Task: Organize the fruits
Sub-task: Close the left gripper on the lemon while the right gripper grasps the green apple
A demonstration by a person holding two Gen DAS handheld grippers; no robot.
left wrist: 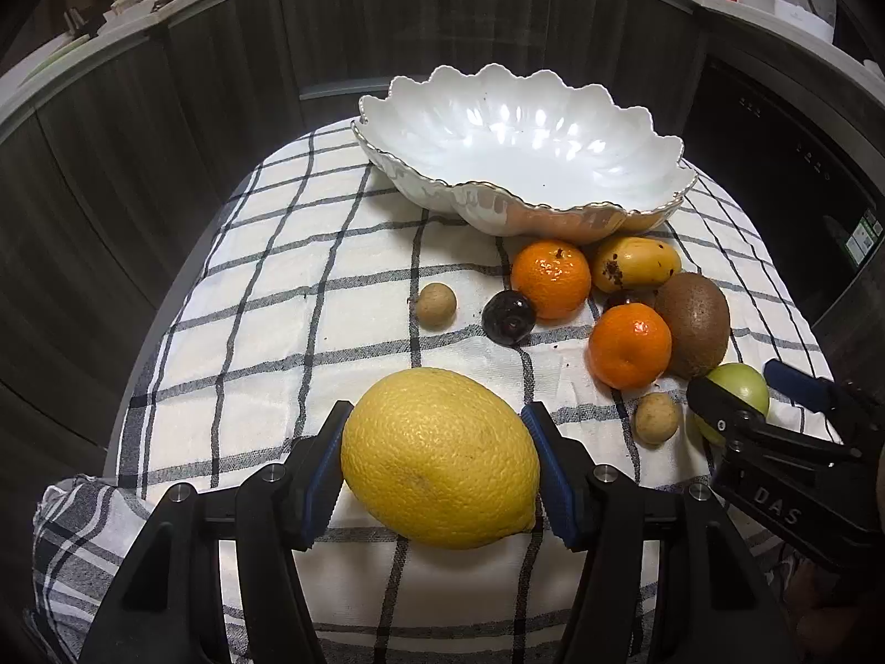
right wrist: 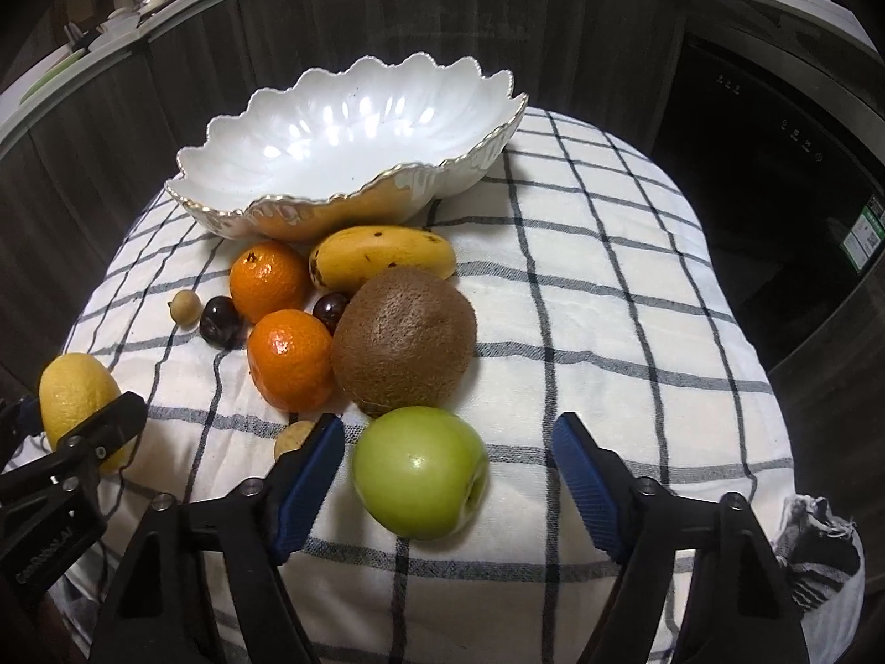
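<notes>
Lemon [left wrist: 440, 456] sits clamped between the left claw [left wrist: 437, 465] pads; smooth rind could slip. Right claw [right wrist: 448, 465] gapes around the green apple [right wrist: 420, 470], which might roll.

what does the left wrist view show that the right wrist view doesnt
Only the left wrist view shows the whole lemon filling the gap between the left hand-held gripper pads, which seem to touch it.

Only the right wrist view shows the green apple whole, lying between the open right hand-held gripper fingers with space beside it, plus a second dark cherry behind the tangerine.

Both show the empty white scalloped bowl, kiwi, small mango and checked cloth.
</notes>
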